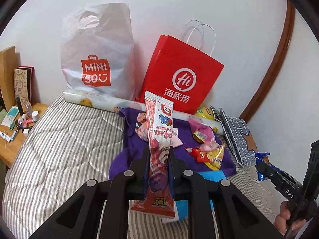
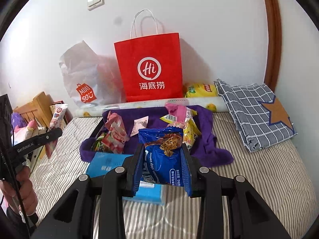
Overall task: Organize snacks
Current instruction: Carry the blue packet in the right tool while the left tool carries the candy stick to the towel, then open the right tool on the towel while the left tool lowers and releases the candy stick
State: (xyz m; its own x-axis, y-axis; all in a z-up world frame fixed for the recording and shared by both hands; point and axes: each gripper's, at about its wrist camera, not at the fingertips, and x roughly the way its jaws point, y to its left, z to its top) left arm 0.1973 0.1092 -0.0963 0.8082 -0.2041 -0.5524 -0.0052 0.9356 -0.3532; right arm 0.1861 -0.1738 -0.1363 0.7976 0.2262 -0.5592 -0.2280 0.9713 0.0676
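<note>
My left gripper (image 1: 159, 157) is shut on a long red and white snack stick packet (image 1: 159, 131), held upright above the bed. My right gripper (image 2: 162, 153) is shut on a blue chocolate chip cookie packet (image 2: 161, 159). Both hover in front of a purple cloth (image 2: 205, 139) that carries several loose snack packets (image 2: 115, 135). The right gripper with the cookie packet (image 1: 262, 165) shows at the right of the left wrist view. The left gripper with the stick packet (image 2: 57, 115) shows at the left of the right wrist view.
A red paper bag (image 2: 149, 67) and a white Miniso plastic bag (image 1: 97, 53) stand against the wall behind a roll (image 1: 93, 101). A blue box (image 2: 105, 165) lies on the striped bedding. A checked pillow (image 2: 253, 109) lies right, a cluttered wooden bedside table (image 1: 12, 137) left.
</note>
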